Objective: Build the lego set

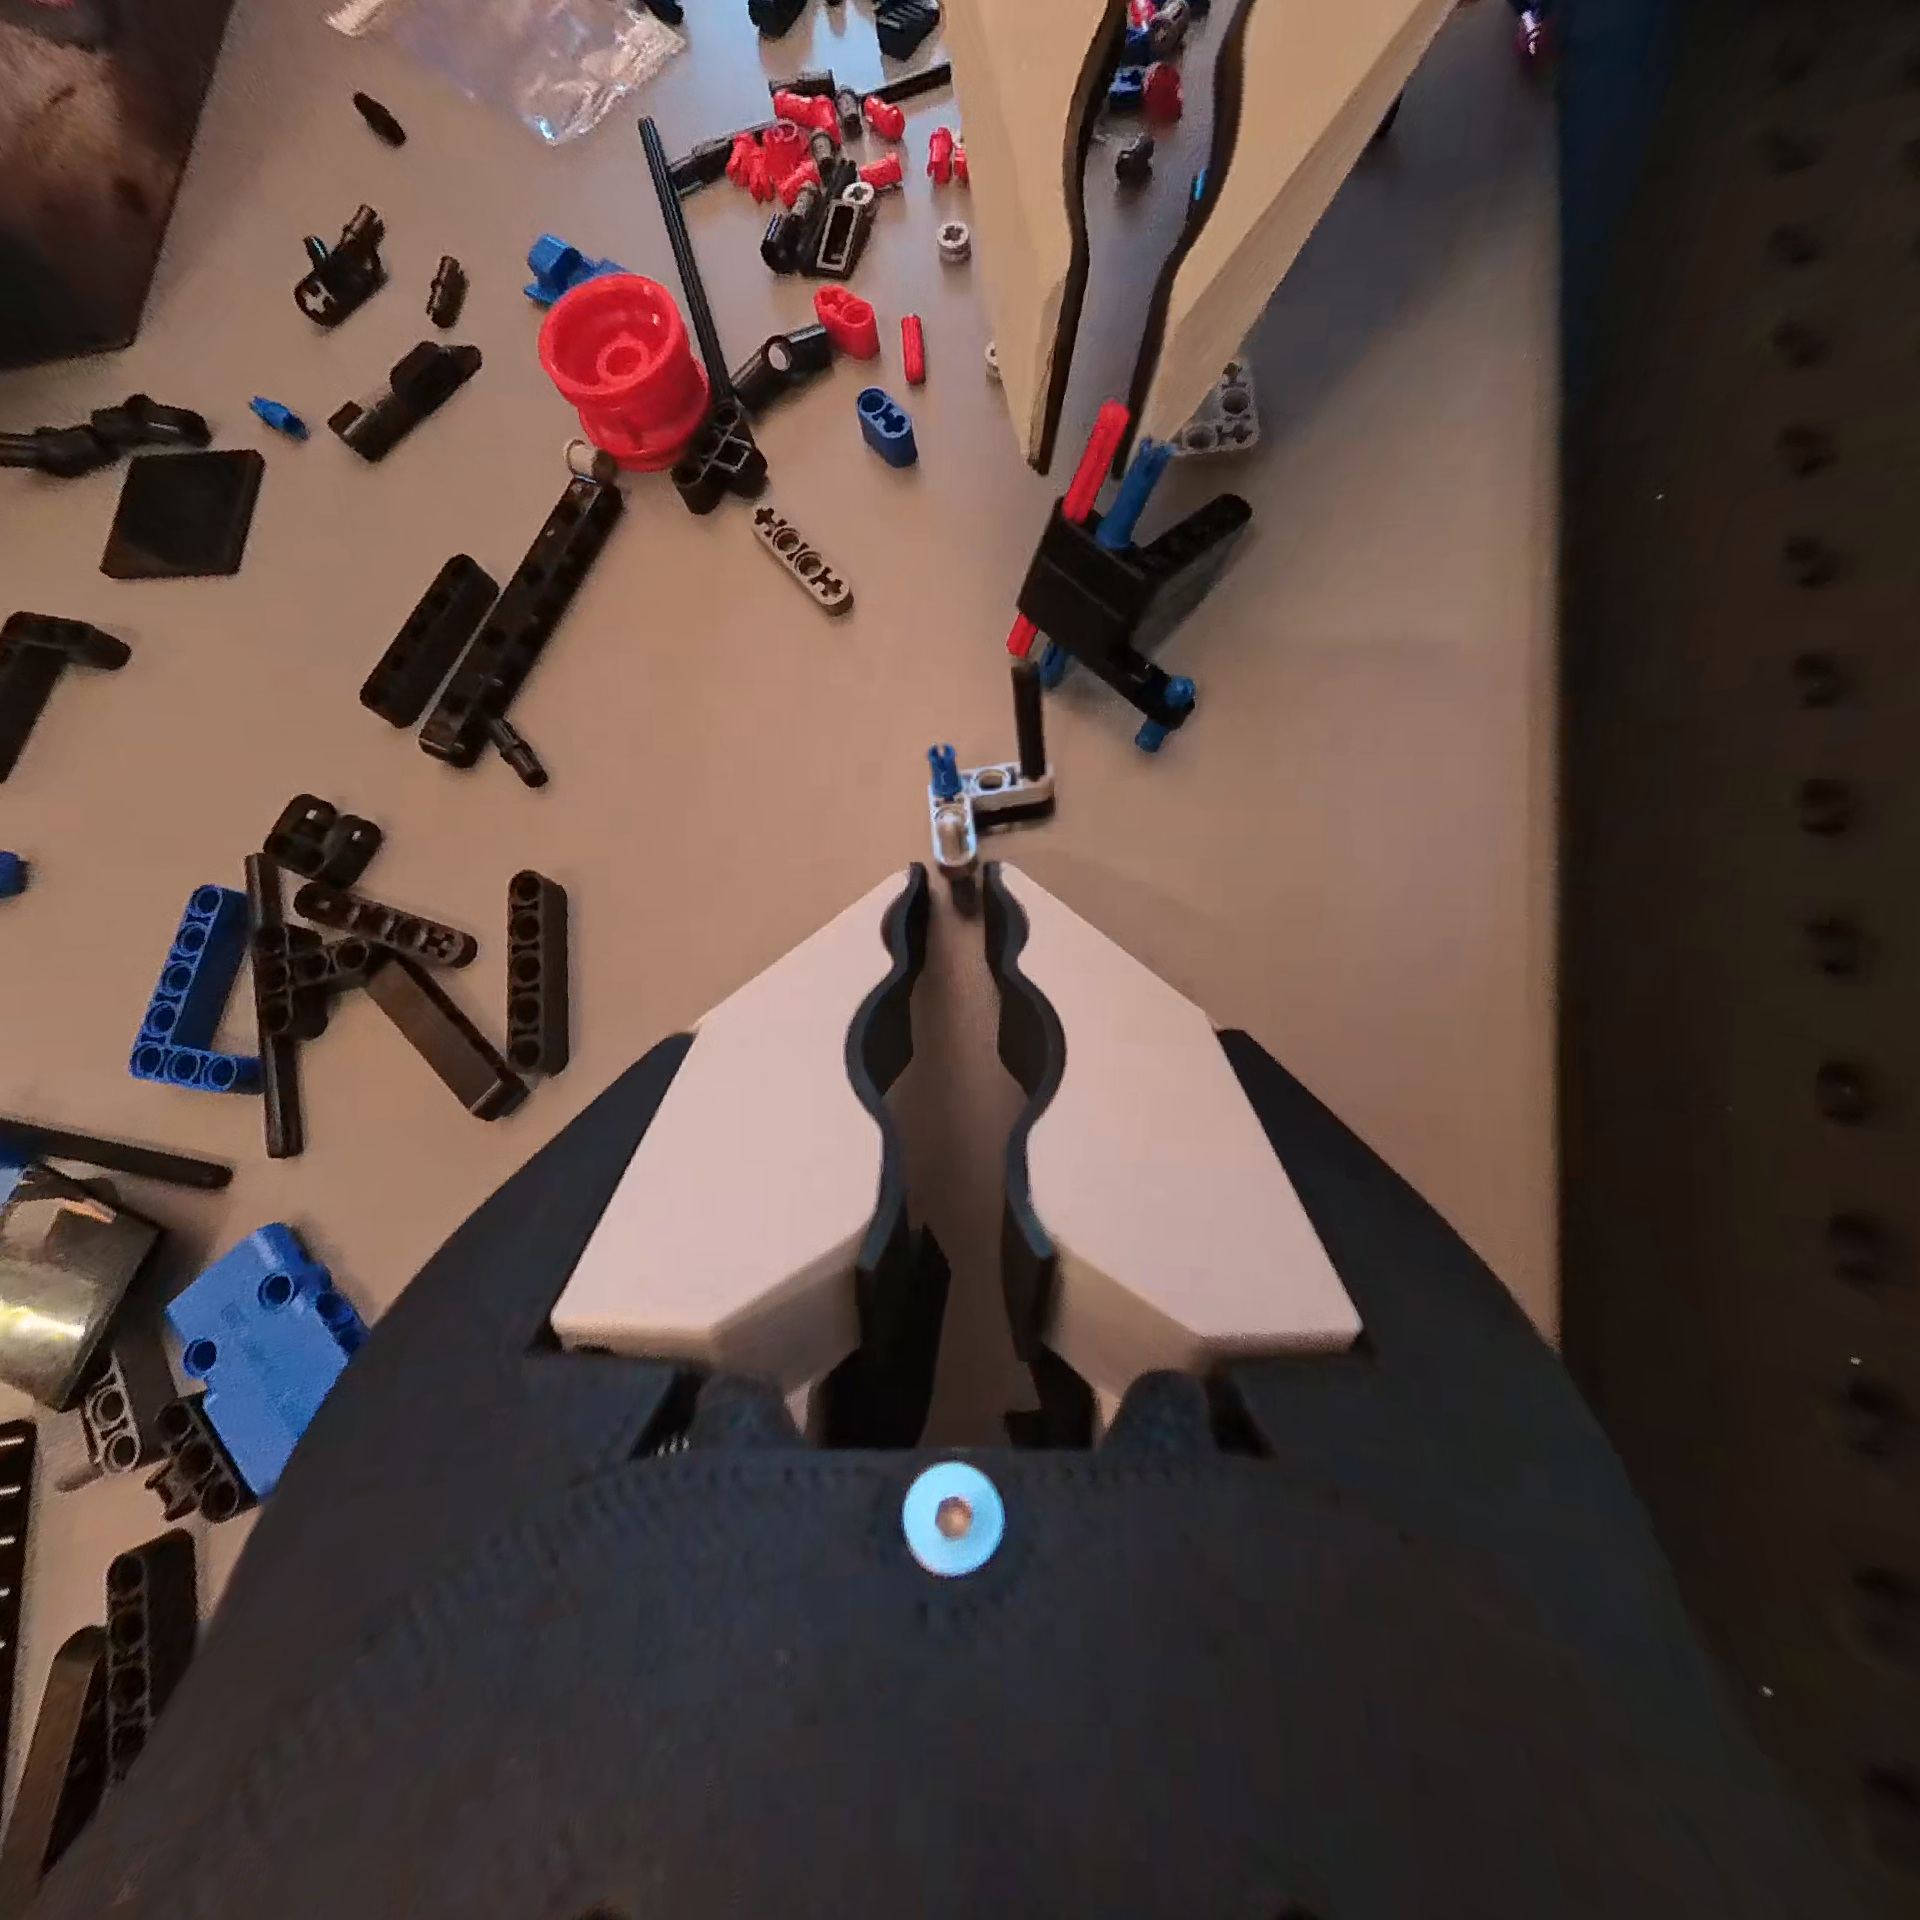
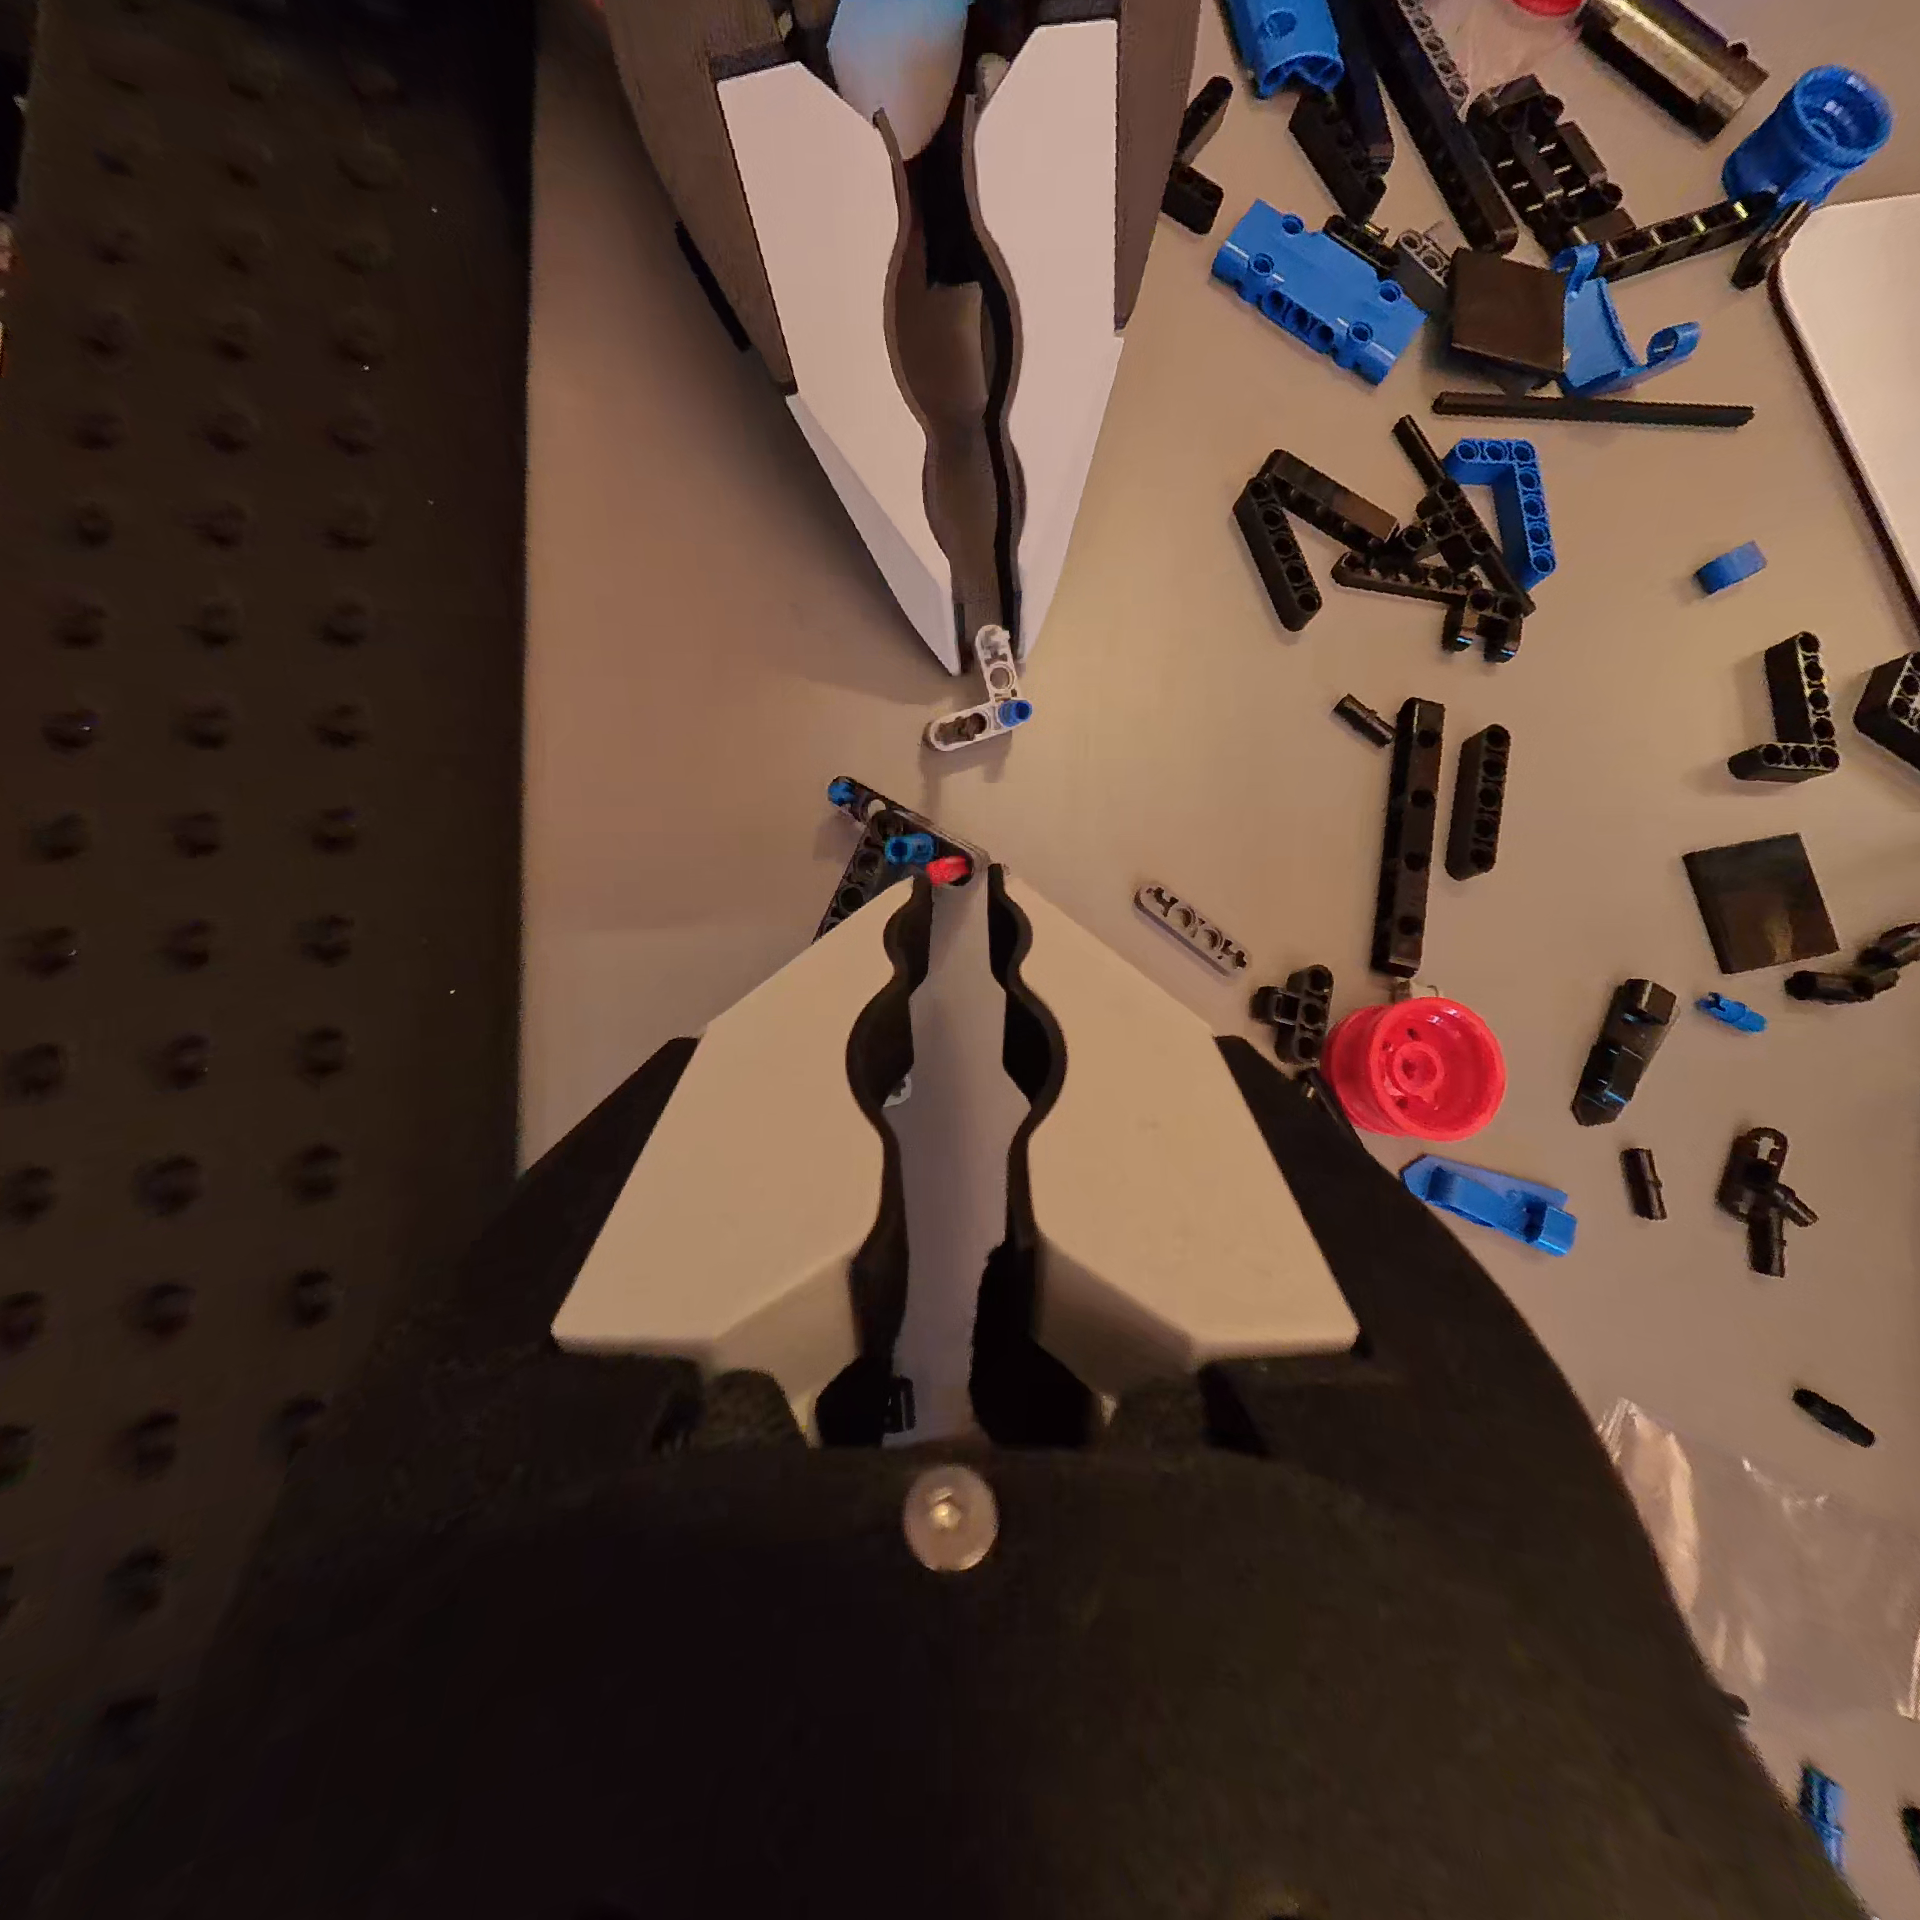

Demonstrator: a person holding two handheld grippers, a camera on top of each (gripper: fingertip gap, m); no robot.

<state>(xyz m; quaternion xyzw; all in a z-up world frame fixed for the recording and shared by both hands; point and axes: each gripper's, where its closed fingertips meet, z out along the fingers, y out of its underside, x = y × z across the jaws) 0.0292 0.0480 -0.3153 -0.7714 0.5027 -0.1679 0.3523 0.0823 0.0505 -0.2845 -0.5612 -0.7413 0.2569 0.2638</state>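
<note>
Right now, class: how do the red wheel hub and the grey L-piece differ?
The red wheel hub is round and bulky; the grey L-piece is thin and angled. The hub lies free among loose parts; the L-piece is pinched by the left gripper and carries a blue pin. Both are set parts.

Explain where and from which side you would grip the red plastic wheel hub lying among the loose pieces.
Grip the red plastic wheel hub across its round outer wall, coming from above: it lies apart on the grey table, open face showing. A small black connector sits close, so set the fingers clear of it.

Black gripper (image 1: 954, 883) body, white fingers (image 1: 810, 1091), wavy black pads, silver screw (image 1: 953, 1519)
</note>
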